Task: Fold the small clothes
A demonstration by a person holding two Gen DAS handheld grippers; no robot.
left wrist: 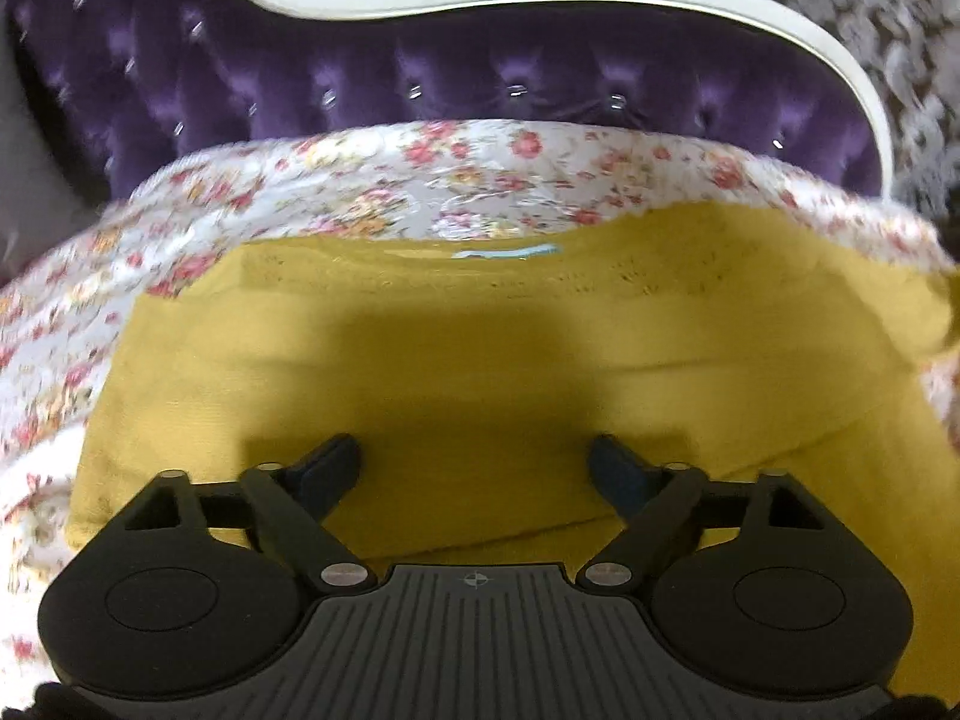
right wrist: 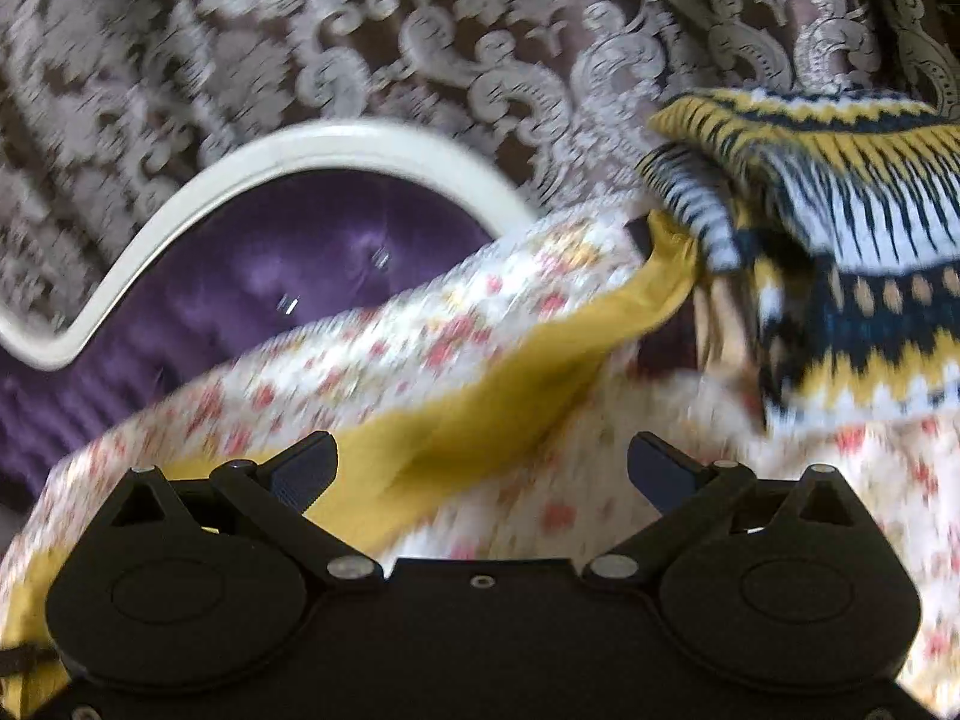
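Left wrist view: left gripper [left wrist: 474, 462] angled down over yellow garment [left wrist: 480, 348], jaws spread, gripping nothing.

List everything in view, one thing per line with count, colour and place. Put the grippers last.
mustard garment: one, mustard yellow, spread flat on the floral sheet, under the left gripper; one edge shows in the right wrist view.
floral sheet: one, white with red and pink flowers, covering the bed.
headboard: one, tufted purple with a white curved frame, behind the bed.
patterned knit: one, yellow, navy and white zigzags, piled at the far right of the bed.
damask backdrop: one, brown with pale scrollwork, behind the headboard.
left gripper: one, black, jaws open above the mustard garment, nothing between them.
right gripper: one, black, jaws open over the garment's edge and the sheet.
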